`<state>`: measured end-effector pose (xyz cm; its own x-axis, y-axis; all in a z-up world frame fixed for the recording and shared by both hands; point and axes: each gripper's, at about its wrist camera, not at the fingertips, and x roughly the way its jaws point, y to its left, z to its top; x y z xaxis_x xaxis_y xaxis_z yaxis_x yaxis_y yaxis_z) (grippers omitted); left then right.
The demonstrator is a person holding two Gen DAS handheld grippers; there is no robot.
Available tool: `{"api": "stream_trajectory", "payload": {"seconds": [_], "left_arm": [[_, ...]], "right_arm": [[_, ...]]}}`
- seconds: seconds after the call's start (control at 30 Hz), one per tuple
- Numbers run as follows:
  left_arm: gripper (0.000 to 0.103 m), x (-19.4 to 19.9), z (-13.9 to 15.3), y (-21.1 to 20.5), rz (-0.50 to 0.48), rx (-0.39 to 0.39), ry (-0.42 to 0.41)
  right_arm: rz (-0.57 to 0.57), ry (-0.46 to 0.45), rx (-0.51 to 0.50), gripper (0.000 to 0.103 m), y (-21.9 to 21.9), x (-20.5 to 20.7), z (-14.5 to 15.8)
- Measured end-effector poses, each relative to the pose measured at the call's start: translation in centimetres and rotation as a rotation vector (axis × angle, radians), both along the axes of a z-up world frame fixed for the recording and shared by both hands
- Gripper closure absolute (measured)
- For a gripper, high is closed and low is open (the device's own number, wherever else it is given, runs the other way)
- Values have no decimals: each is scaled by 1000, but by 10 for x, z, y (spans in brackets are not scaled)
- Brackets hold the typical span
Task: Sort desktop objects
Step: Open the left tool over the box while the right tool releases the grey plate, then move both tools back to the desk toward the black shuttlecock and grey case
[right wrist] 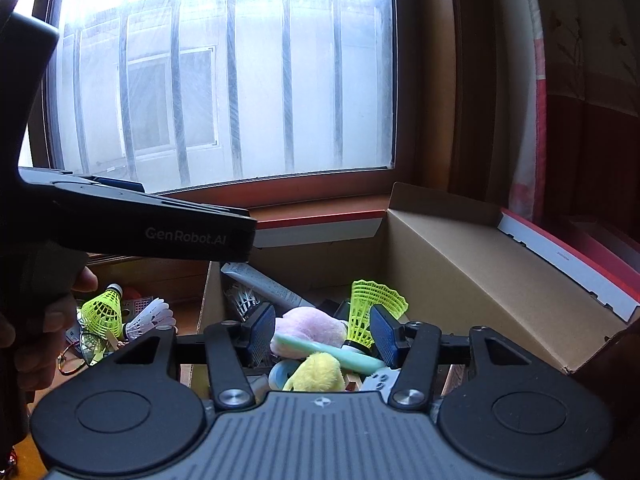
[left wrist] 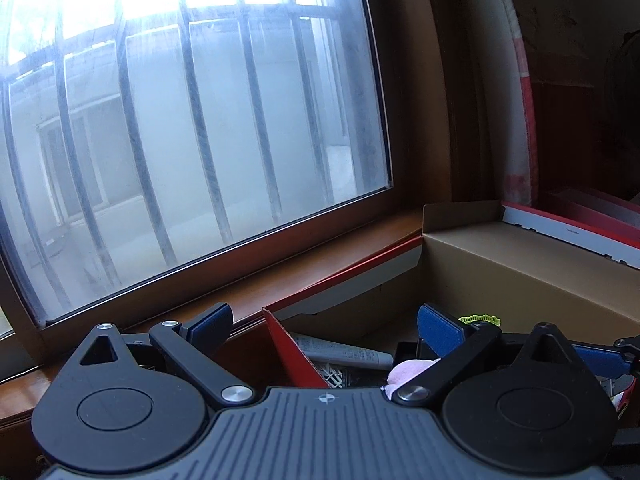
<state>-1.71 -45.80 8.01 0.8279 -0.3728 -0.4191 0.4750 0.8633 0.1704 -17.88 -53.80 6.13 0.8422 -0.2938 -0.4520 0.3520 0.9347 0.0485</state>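
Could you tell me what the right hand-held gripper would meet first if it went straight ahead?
Probably the pink plush in the cardboard box, lying between and just beyond its open fingers; depth is uncertain.

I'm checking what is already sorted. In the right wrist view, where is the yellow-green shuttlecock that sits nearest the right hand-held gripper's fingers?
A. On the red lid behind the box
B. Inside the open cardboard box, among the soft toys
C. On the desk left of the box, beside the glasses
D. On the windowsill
B: the yellow-green shuttlecock stands in the cardboard box beside the pink soft toy, by the right hand-held gripper.
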Motion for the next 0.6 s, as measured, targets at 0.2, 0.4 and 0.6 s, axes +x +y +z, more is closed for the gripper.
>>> {"api": "stream_trajectory", "payload": {"seconds": [0.2,0.4,0.6], "left_arm": [[2,-2,2,18,30,-16,15],[2,-5,3,32,48,-20,26],[2,-15,2,56,83,-22,41]], "right_arm": [[12,-5,-8,46,7,0,3],[26,-7,1,46,14,2,3],[64,-14,-2,46,29,4,7]]}}
